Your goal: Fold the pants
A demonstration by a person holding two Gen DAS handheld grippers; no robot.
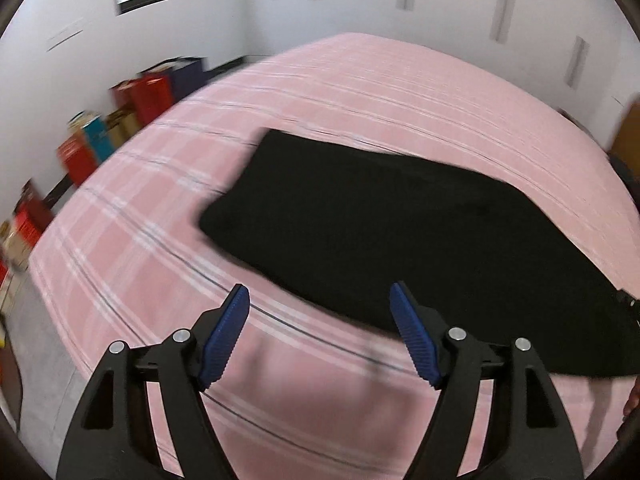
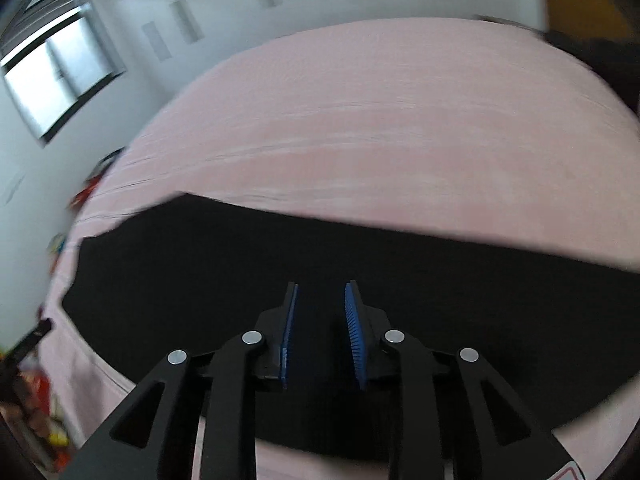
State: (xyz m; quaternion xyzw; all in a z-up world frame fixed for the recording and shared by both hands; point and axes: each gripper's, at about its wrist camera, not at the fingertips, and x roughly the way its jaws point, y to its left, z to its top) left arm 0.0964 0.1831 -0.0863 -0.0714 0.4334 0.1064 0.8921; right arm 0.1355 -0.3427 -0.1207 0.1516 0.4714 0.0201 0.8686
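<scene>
Lying flat on the pink plaid bedspread (image 1: 160,184), the black pants (image 1: 380,232) spread ahead of the left gripper (image 1: 320,320), whose jaws stand wide with nothing between them. The right gripper (image 2: 320,312) hangs over the pants, jaws narrowly parted; no cloth pinched between its pads.

The pants (image 1: 380,232) lie flat on the bed (image 1: 168,208), stretching from its middle toward four o'clock. Boxes (image 1: 148,96) line the wall beyond the bed's edge at ten o'clock.
</scene>
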